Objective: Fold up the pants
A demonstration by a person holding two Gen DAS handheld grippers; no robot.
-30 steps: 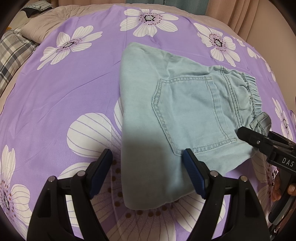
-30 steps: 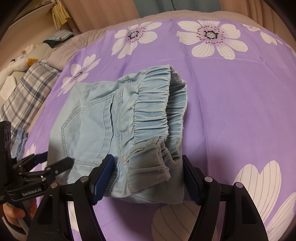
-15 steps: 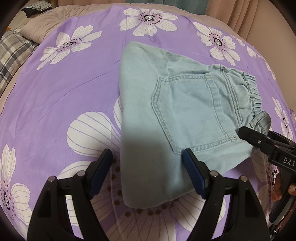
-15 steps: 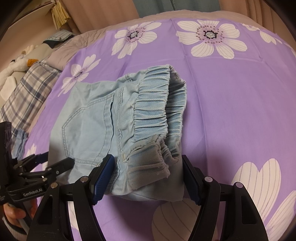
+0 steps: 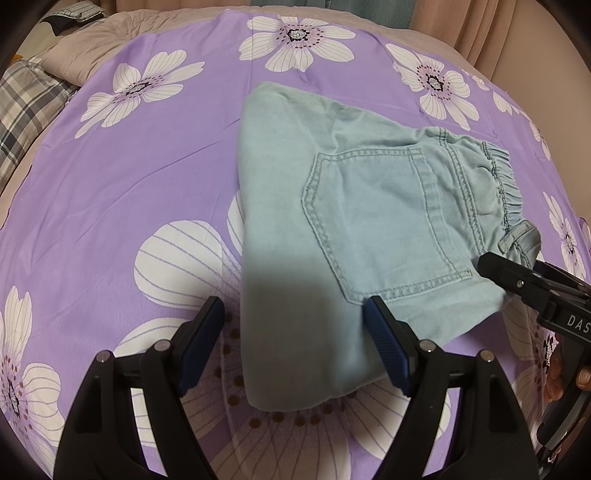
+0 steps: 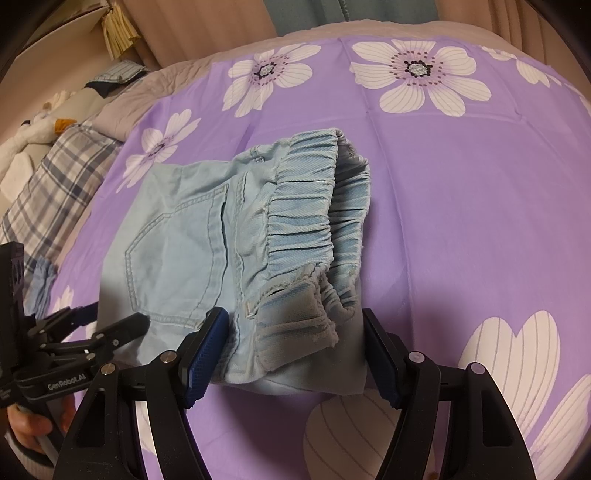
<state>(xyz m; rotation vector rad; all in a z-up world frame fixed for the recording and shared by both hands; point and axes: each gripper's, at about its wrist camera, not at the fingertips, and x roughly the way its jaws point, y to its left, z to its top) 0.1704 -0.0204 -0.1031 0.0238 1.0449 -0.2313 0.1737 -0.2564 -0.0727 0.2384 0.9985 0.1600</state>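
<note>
Pale blue denim pants (image 5: 332, 229) lie folded into a compact bundle on a bed, on a purple sheet with large white flowers (image 5: 122, 177). In the left wrist view the bundle fills the centre and right of the frame: back pocket (image 5: 380, 221) facing up, gathered elastic waistband (image 5: 504, 184) at the right edge, a straight folded edge running down the middle of the frame.

Left tongs (image 5: 295, 343) — jaws wide apart, blue pads on either side of the bundle's near corner at the lower centre. The right pad (image 5: 388, 350) sits at the cloth's edge; whether it touches I cannot tell. Nothing is clamped.

Right tongs (image 6: 295, 350) — jaws also wide apart, straddling the waistband end of the pants (image 6: 207, 251) at the lower centre of the right wrist view. The ruched waistband (image 6: 310, 221) stands up in a loose, open loop between and just beyond the pads. The left pad (image 6: 207, 347) is against or just beside the denim; the right pad (image 6: 384, 358) is at the edge of the lower layer of cloth. No grip on the cloth.

Each tool shows in the other's view: the right tongs enter at the right edge of the left wrist view (image 5: 517, 284), tips near the waistband corner; the left tongs show at the lower left of the right wrist view (image 6: 103, 328), tips by the pocket's corner, with a hand (image 6: 29, 424) below them.

Surroundings: a plaid pillow (image 6: 48, 192) at the left, a beige blanket (image 5: 92, 48) at the upper left, curtains (image 6: 258, 22) along the top.
</note>
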